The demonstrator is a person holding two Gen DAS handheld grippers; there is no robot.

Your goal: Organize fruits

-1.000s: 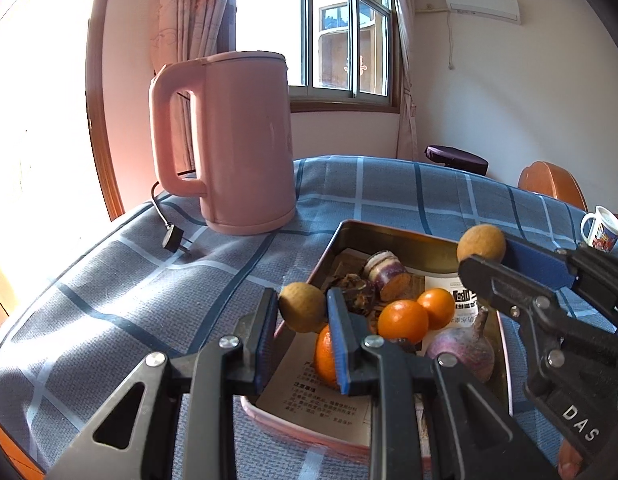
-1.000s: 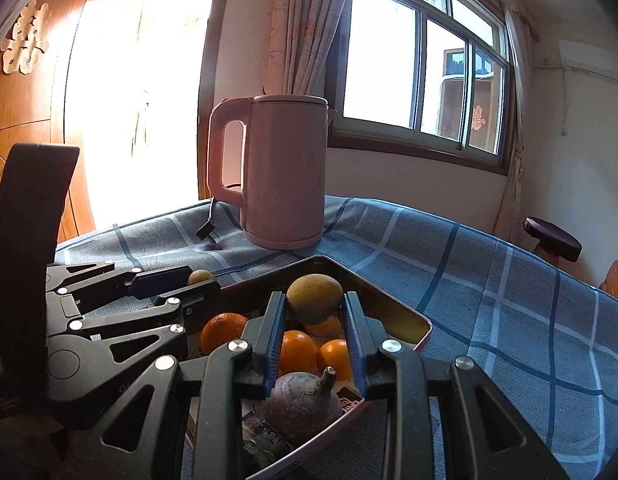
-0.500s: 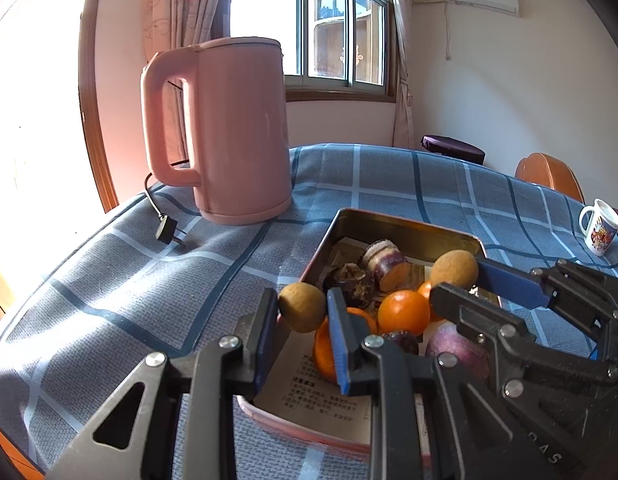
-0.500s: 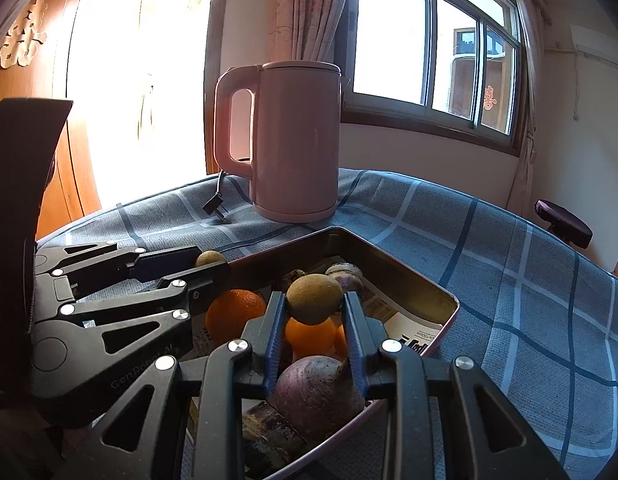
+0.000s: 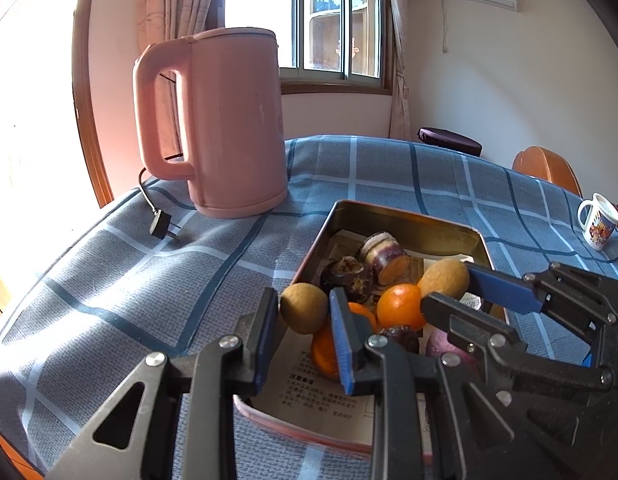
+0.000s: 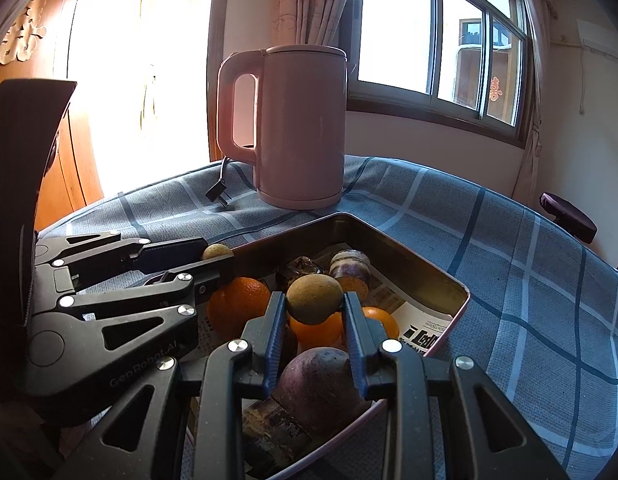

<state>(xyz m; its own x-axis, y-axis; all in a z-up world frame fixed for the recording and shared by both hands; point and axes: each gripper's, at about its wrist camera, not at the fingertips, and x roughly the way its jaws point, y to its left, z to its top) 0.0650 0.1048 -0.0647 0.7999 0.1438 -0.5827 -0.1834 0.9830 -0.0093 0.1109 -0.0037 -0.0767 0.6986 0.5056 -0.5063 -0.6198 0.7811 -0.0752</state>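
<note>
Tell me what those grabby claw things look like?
Each hand-held gripper is black, built from flat angled bars with triangle cut-outs and shiny silver bolts. The left hand-held gripper and the right hand-held gripper both have two long fingers lined with blue ribbed pads. Pale lettering marks their sides. No cables or sleeves show.
</note>
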